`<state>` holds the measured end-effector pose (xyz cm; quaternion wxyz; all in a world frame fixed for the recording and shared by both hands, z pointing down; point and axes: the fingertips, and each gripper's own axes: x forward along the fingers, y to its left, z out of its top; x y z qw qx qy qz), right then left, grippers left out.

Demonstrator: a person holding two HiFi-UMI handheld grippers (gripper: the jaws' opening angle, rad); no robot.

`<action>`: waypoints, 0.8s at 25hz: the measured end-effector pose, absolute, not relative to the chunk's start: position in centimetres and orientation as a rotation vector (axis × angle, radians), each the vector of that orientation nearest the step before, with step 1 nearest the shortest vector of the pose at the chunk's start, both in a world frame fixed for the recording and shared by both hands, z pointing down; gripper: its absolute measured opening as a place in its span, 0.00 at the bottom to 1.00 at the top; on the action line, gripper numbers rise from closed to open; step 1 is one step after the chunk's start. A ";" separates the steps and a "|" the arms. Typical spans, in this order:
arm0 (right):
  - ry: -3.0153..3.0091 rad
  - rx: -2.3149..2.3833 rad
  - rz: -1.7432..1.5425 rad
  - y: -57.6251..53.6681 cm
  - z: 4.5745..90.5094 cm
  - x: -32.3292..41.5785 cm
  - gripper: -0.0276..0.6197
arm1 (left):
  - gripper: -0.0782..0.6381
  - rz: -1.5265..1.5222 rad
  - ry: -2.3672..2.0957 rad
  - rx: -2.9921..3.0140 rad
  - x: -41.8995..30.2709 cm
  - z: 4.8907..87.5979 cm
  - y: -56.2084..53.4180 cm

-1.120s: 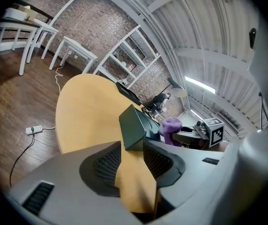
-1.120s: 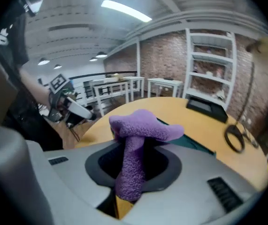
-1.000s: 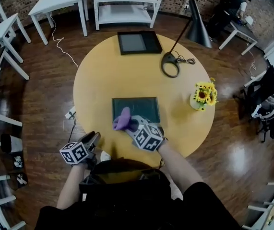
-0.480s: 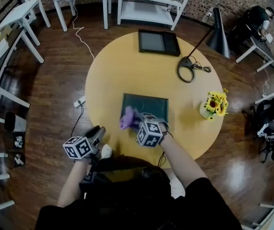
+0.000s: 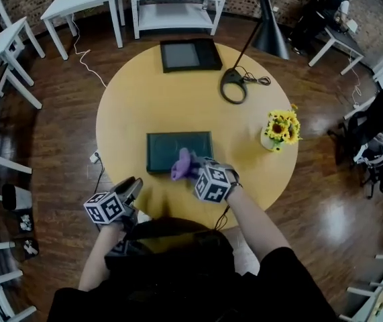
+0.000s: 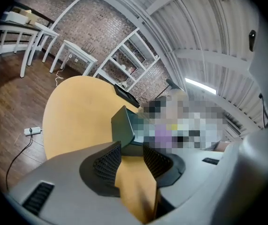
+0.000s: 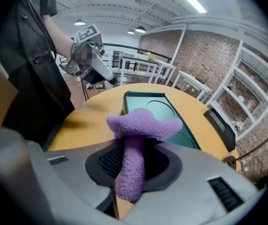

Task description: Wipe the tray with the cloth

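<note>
A dark green tray (image 5: pixel 171 147) lies on the round yellow table (image 5: pixel 137 106), near my side. My right gripper (image 5: pixel 191 171) is shut on a purple cloth (image 5: pixel 182 164), which rests over the tray's near edge, right of its middle. In the right gripper view the cloth (image 7: pixel 136 125) bulges out of the right gripper (image 7: pixel 134 150), with the tray (image 7: pixel 164 108) just beyond it. My left gripper (image 5: pixel 132 186) hovers at the table's near left edge, off the tray. Its jaws stand open and empty in the left gripper view (image 6: pixel 133 147), pointing at the tray's corner (image 6: pixel 123 125).
A second black tray (image 5: pixel 190 54) sits at the table's far side. A black lamp (image 5: pixel 270 33) with a ring base (image 5: pixel 233 86) stands at the back right, and a vase of yellow flowers (image 5: pixel 280 131) at the right. White tables and shelving (image 5: pixel 174 12) ring the room.
My right gripper has carried the cloth rightward along the tray's near edge, from its left corner towards the middle. The left gripper has shifted only slightly.
</note>
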<state>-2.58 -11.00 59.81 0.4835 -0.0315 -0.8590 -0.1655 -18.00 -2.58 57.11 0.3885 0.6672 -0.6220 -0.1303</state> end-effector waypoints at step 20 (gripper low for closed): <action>-2.291 0.403 0.282 -13.2 60.5 5.2 0.18 | 0.44 0.226 -1.500 2.119 -18.6 55.2 -17.2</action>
